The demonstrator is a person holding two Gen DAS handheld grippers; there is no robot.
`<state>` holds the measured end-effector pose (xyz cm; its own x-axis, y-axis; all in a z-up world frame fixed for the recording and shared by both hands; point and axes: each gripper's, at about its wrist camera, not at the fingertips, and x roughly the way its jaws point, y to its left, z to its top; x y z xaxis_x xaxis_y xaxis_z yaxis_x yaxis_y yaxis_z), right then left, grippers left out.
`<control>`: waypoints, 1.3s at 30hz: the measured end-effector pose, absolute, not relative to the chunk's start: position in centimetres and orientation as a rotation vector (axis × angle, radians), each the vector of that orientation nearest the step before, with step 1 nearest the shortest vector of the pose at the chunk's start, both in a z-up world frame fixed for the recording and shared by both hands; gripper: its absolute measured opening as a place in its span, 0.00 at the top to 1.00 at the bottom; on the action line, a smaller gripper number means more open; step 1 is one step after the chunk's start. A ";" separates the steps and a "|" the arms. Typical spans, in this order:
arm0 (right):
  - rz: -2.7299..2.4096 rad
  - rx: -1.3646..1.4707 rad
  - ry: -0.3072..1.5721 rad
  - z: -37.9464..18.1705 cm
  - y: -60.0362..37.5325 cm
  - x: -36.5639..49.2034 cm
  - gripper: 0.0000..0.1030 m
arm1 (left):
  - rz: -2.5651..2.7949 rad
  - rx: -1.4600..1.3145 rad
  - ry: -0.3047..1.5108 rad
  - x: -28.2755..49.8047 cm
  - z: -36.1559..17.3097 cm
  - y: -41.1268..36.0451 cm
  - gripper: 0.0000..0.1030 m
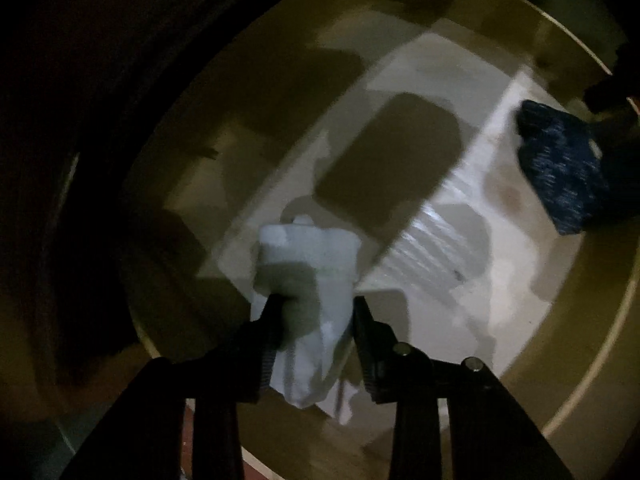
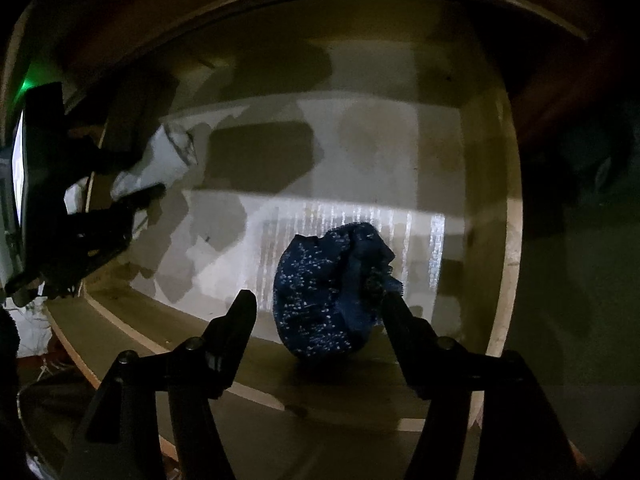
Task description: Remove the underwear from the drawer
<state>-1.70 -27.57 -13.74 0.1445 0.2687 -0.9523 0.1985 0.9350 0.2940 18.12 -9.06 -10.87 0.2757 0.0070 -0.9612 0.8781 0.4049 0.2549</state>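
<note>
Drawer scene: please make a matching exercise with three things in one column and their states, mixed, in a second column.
Things:
1. white folded cloth bundle
2. dark blue speckled cloth bundle
3. pale drawer floor

States:
A. bare, with shadows on it
B. clamped between the left gripper fingers
C. between the right gripper fingers, only one finger touching

Pairs: 1-B, 2-C, 3-A

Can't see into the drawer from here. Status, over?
Left gripper shut on white garment. Right gripper open around blue speckled garment, one finger touching. Both garments inside drawer. Nothing in the way.
</note>
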 end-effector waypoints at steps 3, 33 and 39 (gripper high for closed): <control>0.055 0.388 1.439 -13.8 -27.7 -1.9 0.39 | -0.803 0.851 1.239 17.8 -10.0 -8.5 0.67; 0.023 0.376 1.491 -14.9 -26.9 -0.7 0.33 | -0.675 0.860 1.401 16.7 -11.8 -7.5 0.52; 0.022 0.389 1.524 -15.3 -26.8 -0.4 0.32 | -0.644 0.786 1.415 15.3 -8.7 -6.2 0.52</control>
<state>-0.39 -26.77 -15.33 0.0590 0.2536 -0.9655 0.2261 0.9386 0.2604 15.29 -6.18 -8.70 0.0678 0.0647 -0.9956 0.7936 0.6013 0.0931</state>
